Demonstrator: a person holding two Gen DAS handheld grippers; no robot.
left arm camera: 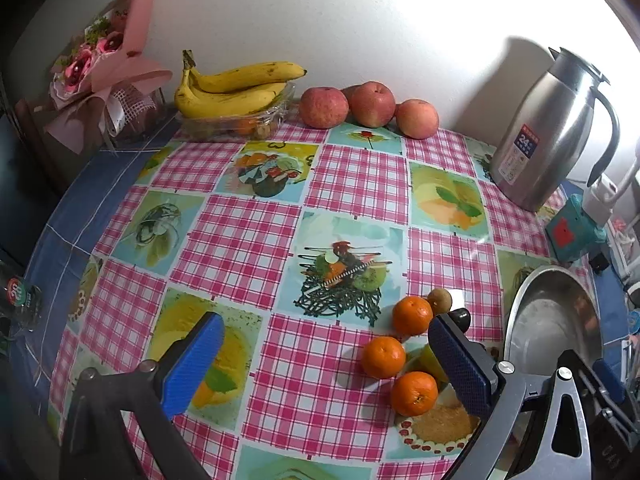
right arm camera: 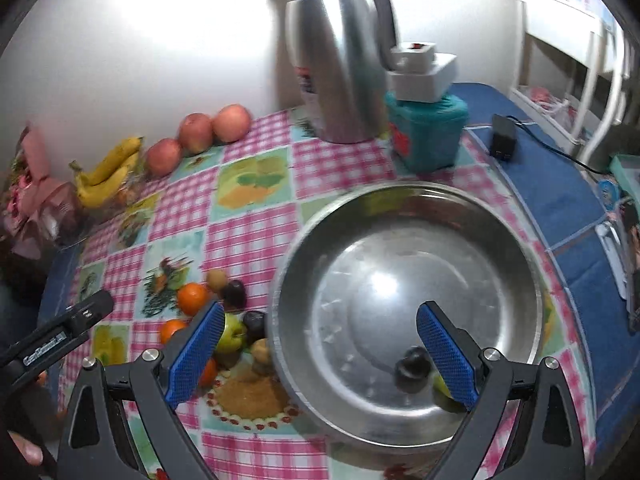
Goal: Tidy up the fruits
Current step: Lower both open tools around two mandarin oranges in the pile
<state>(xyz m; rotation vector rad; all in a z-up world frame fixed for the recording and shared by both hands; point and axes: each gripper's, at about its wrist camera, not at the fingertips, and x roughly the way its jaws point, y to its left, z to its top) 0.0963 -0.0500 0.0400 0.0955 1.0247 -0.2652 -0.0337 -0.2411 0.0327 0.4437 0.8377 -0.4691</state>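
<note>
- Near the table's front edge, beside the bowl (right arm camera: pixel 404 216), lies the loose fruit cluster: three oranges (left arm camera: pixel 383 357), a green apple (right arm camera: pixel 232 332), dark plums (right arm camera: pixel 254 322) and small brown fruits (right arm camera: pixel 216 279).
- Left gripper (left arm camera: pixel 326 364): released, jaws wide apart, nothing between the pads. I see its right finger (left arm camera: pixel 460 368) just beside the oranges and partly hiding the green apple.
- Right gripper (right arm camera: pixel 320 354): released as well, jaws spread, hovering over the bowl's near left rim.
- Inside the bowl, at its near side, I see one dark plum (right arm camera: pixel 412 366) and a green fruit (right arm camera: pixel 442 394) mostly hidden behind the right finger (right arm camera: pixel 448 354). I judge these already sorted.
- Key relation: the cluster lies forward and to the right of the left gripper's centre line, between that gripper and the bowl. From the right gripper it lies to the left, outside the rim.
- Oranges are round, so no long axis governs the grasp; any jaw heading will do.
- I judge the left gripper nearer to the oranges; a small shift right would centre one between the pads.
- At the back edge by the wall sit bananas (left arm camera: pixel 236 88) on a clear tray (left arm camera: pixel 240 122) and three red apples (left arm camera: pixel 370 104), well apart from both grippers.
- Risk, as I judge it: closing on one orange may nudge its neighbours, which stand close together.
</note>
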